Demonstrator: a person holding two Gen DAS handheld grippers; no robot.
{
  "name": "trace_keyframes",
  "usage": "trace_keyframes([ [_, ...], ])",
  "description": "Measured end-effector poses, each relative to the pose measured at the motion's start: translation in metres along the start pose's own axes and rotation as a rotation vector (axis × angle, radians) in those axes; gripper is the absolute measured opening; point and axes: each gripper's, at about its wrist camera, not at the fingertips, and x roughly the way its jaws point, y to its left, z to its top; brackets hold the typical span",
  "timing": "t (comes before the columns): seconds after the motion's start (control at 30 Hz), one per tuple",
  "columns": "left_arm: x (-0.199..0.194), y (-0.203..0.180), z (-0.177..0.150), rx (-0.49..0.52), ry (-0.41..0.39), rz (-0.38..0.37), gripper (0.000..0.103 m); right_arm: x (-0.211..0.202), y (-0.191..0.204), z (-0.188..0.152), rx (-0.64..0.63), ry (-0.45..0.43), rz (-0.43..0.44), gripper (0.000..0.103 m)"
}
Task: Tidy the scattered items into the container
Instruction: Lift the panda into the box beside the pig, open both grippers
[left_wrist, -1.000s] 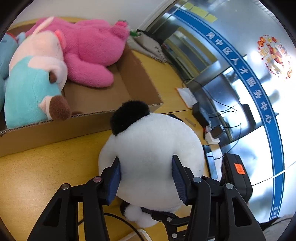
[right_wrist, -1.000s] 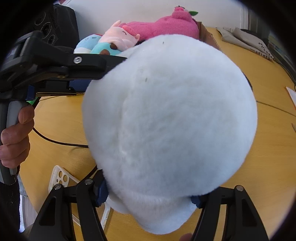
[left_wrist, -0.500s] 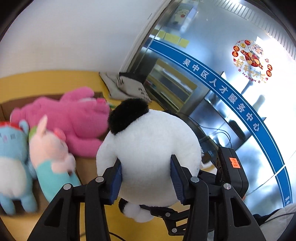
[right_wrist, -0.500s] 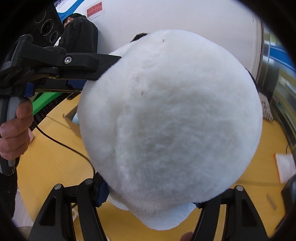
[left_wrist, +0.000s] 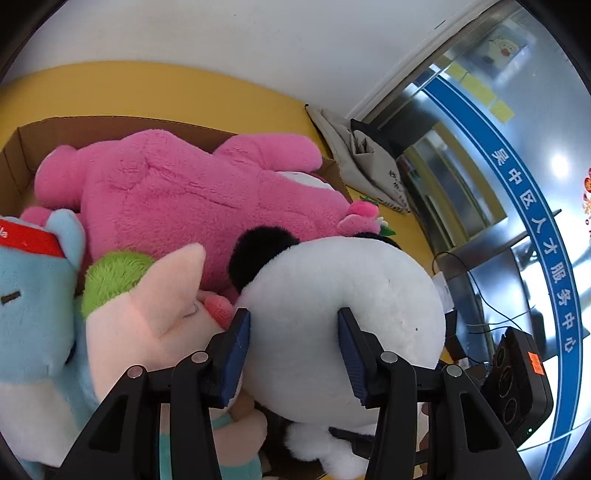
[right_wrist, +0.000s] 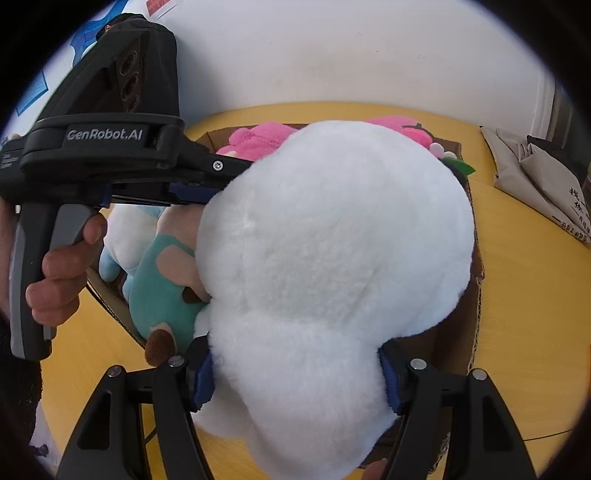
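Lifted from the tabletop a second ago, the panda plush (left_wrist: 343, 325), clamped between my left gripper (left_wrist: 293, 349) and right gripper (right_wrist: 295, 384), now hangs over the cardbox box (left_wrist: 110, 123), ready for lowering beside the pink bear (left_wrist: 184, 195)

White wall (left_wrist: 229, 40) ahead of me. Yellow tabletop (right_wrist: 524, 295) under my work. Glass partition (left_wrist: 480, 184) on my right, blue band (left_wrist: 532, 221) with white characters, daylight glare through it.

four plush toys (left_wrist: 192, 192), one cardboard box (left_wrist: 22, 147)
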Motion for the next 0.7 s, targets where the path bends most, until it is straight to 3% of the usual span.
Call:
trace_keyframes([
  [0.17,0.008,-0.012,-0.001,0.053,0.011,0.077,0.053,-0.006,0.003,-0.004,0.03,0.025,-0.038,0.075],
  [0.33,0.011,-0.018,0.002,0.059,0.012,0.126,0.053,-0.068,0.009,-0.008,-0.032,-0.064,-0.084,0.075],
  [0.4,0.013,-0.018,0.002,0.051,0.014,0.127,0.053,-0.071,0.002,-0.007,-0.02,-0.039,-0.105,0.073],
  [0.47,0.014,-0.019,0.001,0.056,0.017,0.141,0.053,-0.047,-0.009,-0.005,-0.016,0.04,-0.14,0.065],
  [0.63,0.018,-0.025,-0.003,0.091,0.025,0.195,0.053,-0.006,-0.028,-0.007,0.074,0.124,-0.082,0.065],
  [0.7,0.022,-0.029,-0.007,0.123,0.043,0.189,0.062,0.013,-0.026,-0.012,0.042,0.186,-0.145,0.065],
])
